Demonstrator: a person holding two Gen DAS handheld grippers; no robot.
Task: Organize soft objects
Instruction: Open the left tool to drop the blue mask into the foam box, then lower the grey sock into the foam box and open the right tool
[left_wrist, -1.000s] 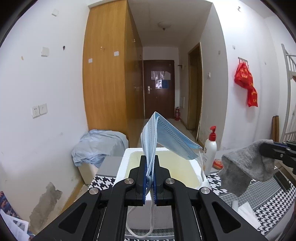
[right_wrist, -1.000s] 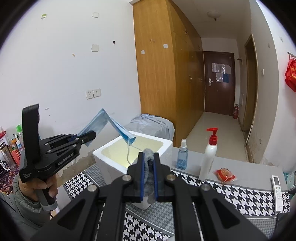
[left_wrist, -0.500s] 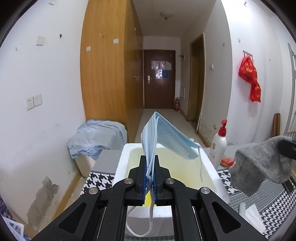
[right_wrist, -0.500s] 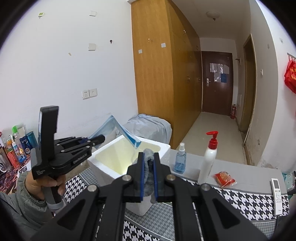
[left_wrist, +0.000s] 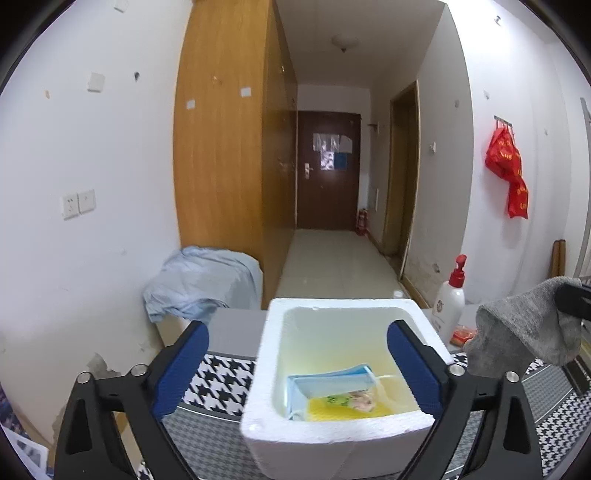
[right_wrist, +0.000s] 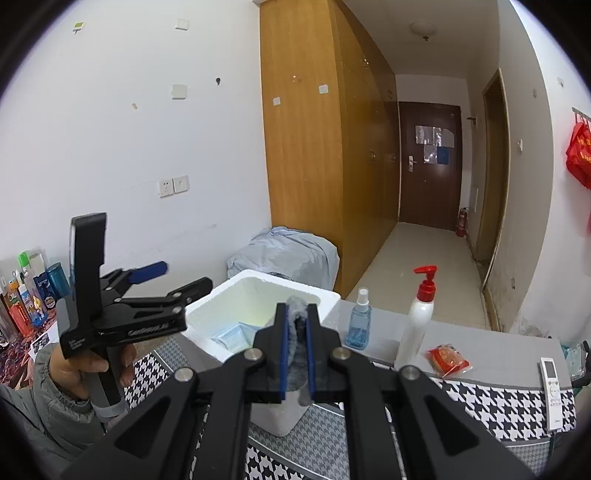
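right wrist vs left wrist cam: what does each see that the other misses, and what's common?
Right wrist only: the blue spray bottle, the white remote, and the hand holding the left gripper.

Left wrist only: the yellow packet under the face mask.

Both: the foam box, the face mask inside it, the grey sock clamped in the right gripper, the red-pump bottle, and the left gripper, its jaws opening and empty.
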